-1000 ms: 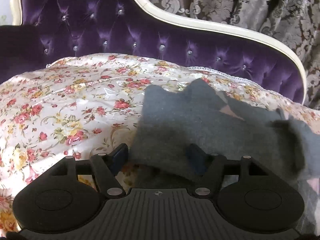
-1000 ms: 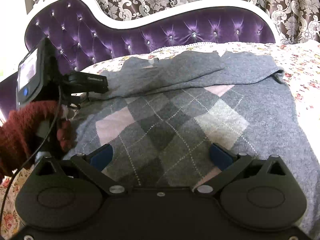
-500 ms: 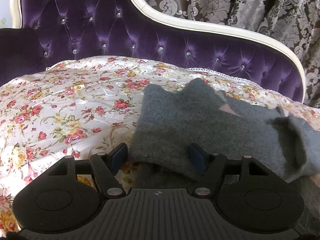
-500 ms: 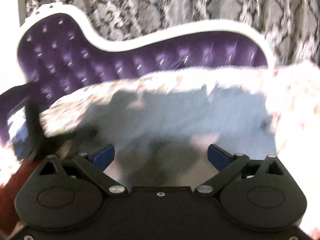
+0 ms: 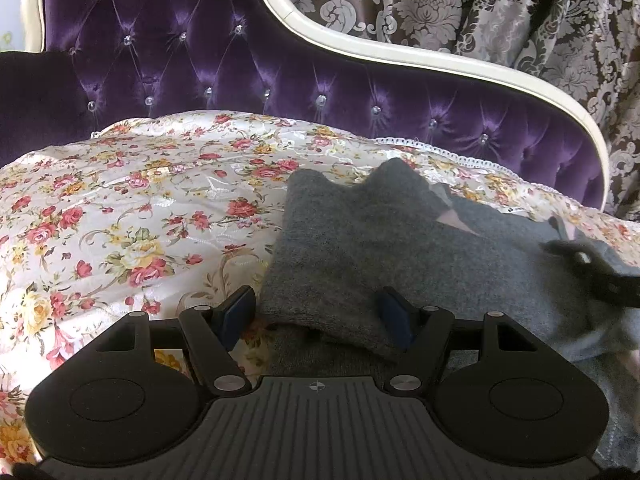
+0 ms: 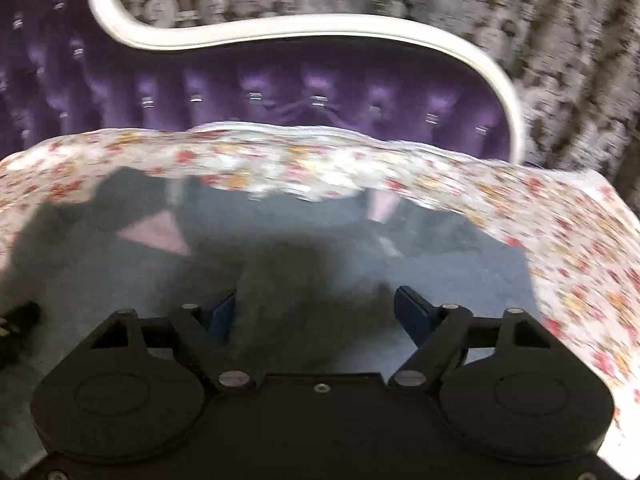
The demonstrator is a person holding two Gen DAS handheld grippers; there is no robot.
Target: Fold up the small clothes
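A grey knit sweater (image 5: 384, 248) with a pink and grey diamond pattern lies on the floral bedspread (image 5: 132, 208), one part folded over. My left gripper (image 5: 316, 316) is open, its blue pads either side of the folded edge, holding nothing. My right gripper (image 6: 316, 312) is open over the sweater (image 6: 320, 248); that view is blurred by motion. The right gripper also shows as a dark blur at the right edge of the left wrist view (image 5: 592, 272).
A purple tufted headboard (image 5: 224, 64) with a cream frame rises behind the bed. Patterned curtains (image 5: 500, 12) hang behind it. The bedspread's right edge (image 6: 592, 264) falls away beside the sweater.
My right gripper has swung to the right and forward over the sweater, its jaws a little narrower. The left gripper has stayed almost still at the folded edge.
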